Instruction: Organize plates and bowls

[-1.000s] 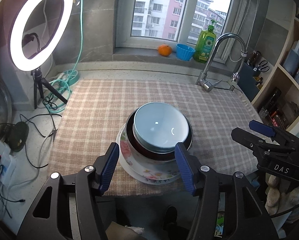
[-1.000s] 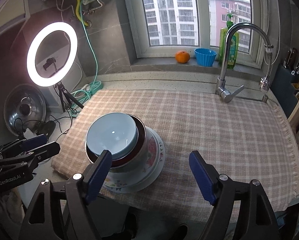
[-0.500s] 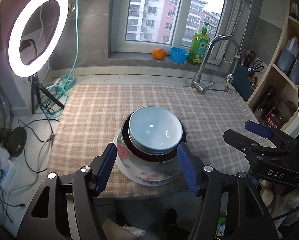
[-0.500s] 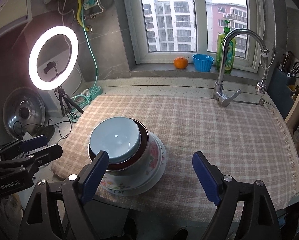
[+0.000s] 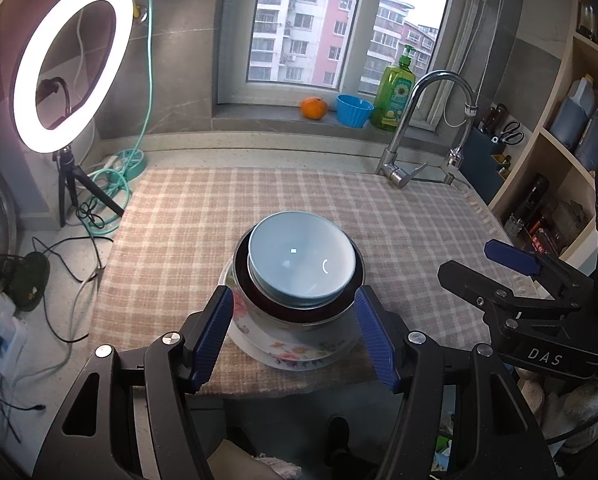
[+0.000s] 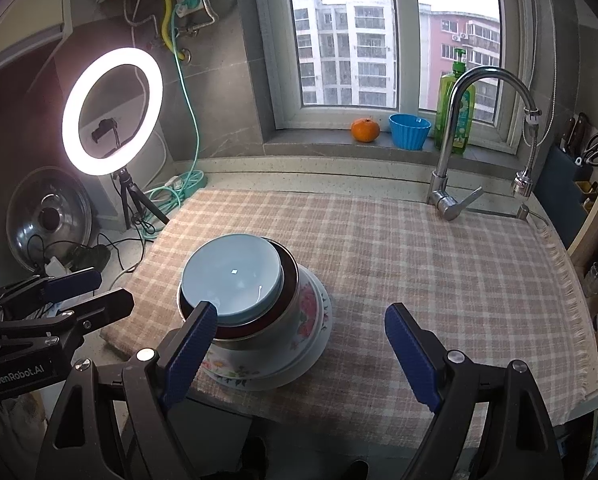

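Observation:
A stack of dishes stands near the front edge of the checked cloth [image 5: 203,216]: a light blue bowl [image 5: 301,262] nests in a dark red-rimmed bowl [image 5: 299,312], in a floral bowl [image 5: 295,338], on a white floral plate [image 6: 319,336]. The blue bowl also shows in the right wrist view [image 6: 231,276]. My left gripper [image 5: 295,336] is open, its blue pads either side of the stack's near side, apart from it. My right gripper [image 6: 303,356] is open and empty, to the right of the stack and in front of it.
A tap [image 6: 455,148] stands at the back right of the cloth. An orange [image 6: 365,130], a blue cup [image 6: 409,131] and a green soap bottle [image 6: 455,112] sit on the sill. A ring light [image 6: 113,106], cables and a pot lid [image 6: 47,218] are left. Shelves [image 5: 567,168] are right.
Both grippers have pulled back and up a little from the stack. The stack has not moved. Both stay open.

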`<state>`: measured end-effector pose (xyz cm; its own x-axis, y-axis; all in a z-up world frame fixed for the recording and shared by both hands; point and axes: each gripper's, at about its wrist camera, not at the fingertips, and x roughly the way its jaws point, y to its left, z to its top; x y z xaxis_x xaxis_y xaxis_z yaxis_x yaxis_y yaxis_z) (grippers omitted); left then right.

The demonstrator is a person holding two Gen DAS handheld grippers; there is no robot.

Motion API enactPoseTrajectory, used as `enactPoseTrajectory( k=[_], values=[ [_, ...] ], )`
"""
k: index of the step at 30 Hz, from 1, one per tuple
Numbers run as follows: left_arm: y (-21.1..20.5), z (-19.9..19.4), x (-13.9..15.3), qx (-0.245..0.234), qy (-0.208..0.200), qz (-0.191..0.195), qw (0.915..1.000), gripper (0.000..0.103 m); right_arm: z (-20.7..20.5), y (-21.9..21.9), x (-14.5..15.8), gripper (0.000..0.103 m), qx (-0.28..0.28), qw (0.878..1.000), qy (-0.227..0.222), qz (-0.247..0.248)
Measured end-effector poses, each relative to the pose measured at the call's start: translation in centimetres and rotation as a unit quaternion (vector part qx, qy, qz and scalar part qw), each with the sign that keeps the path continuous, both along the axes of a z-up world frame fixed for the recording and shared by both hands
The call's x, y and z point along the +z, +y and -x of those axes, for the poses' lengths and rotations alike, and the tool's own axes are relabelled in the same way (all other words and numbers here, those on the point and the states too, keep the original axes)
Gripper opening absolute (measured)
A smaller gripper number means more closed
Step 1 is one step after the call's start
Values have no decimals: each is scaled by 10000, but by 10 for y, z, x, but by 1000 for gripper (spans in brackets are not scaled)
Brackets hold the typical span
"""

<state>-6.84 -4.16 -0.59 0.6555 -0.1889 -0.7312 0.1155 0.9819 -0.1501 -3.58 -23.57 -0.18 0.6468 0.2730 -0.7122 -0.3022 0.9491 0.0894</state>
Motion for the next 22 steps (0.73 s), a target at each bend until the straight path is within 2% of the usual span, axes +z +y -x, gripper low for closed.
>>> enactPoseTrajectory(
  k=[22],
  values=[
    [-3,-5,-3,-5,110,50,9999,63,-4,-7,-8,83,-139,9997,180,8]
  ],
)
